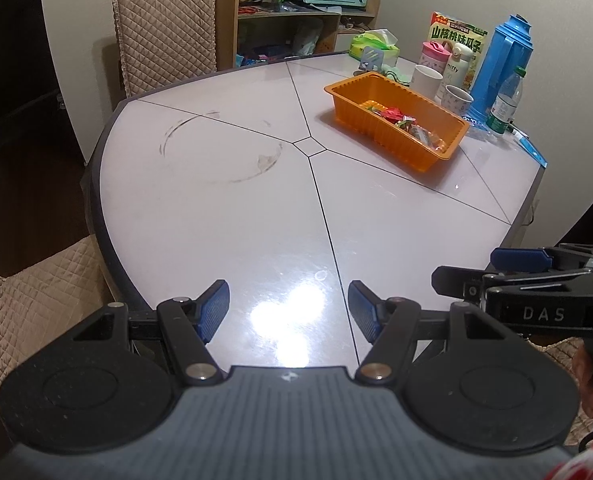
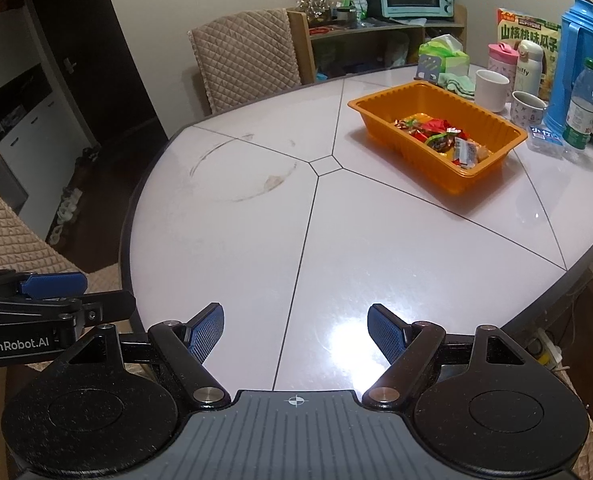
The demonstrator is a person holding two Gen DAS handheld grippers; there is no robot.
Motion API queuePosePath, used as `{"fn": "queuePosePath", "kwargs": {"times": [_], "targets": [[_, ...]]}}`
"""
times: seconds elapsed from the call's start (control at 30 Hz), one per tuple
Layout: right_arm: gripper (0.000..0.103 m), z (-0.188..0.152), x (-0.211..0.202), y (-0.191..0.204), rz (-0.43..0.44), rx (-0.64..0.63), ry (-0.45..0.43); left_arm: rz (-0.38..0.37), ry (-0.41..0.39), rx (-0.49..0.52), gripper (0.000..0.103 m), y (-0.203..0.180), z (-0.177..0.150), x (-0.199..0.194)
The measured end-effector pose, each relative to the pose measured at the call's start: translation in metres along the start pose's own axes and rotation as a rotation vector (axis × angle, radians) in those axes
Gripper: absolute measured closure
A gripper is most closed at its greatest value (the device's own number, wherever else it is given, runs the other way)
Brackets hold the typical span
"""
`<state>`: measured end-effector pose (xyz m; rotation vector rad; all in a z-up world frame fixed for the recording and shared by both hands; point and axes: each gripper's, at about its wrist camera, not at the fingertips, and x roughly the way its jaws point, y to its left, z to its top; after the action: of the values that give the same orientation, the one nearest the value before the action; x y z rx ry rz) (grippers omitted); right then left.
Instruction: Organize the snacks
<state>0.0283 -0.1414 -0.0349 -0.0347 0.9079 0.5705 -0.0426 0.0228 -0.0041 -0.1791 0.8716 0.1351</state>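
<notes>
- Your left gripper point(image 1: 288, 304) hangs over the near edge of the worktop point(image 1: 224, 208), its jaws spread wide with nothing between the blue ribbed pads.
- Your right gripper point(image 2: 295, 326) sits just beside it, jaws likewise spread and empty; from the left wrist view its side reads "DAS", and from the right wrist view the left one reads "GenRobot.AI".
- The snacks point(image 2: 442, 138), small crinkly foil and plastic wrappers in red, green and yellow, lie heaped in one end of the orange tray point(image 2: 380, 114), a ribbed rectangular plastic tub on the far right of the worktop.
- The worktop is glossy, pale and rounded, split by thin dark seams, with a smudged ring mark point(image 1: 216, 148).
- Behind the tray, a white flask point(image 2: 530, 62) reads "miffy", beside a blue plastic thermos point(image 2: 576, 64) and a seed box point(image 1: 458, 36) printed "山核桃味瓜子".
</notes>
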Motion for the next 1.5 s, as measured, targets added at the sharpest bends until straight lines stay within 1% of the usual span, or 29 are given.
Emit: {"fn": "queuePosePath", "kwargs": {"times": [0.47, 0.97, 1.5], "targets": [[0.024, 0.0, 0.001, 0.002, 0.001, 0.003, 0.002, 0.0, 0.001, 0.001, 0.04, 0.001, 0.002, 0.003], [0.024, 0.003, 0.001, -0.001, 0.002, 0.006, -0.001, 0.0, -0.001, 0.011, 0.04, -0.009, 0.004, 0.004], [0.024, 0.002, -0.001, -0.004, 0.002, 0.01, -0.002, -0.002, -0.001, 0.014, 0.04, -0.012, 0.004, 0.005]]}}
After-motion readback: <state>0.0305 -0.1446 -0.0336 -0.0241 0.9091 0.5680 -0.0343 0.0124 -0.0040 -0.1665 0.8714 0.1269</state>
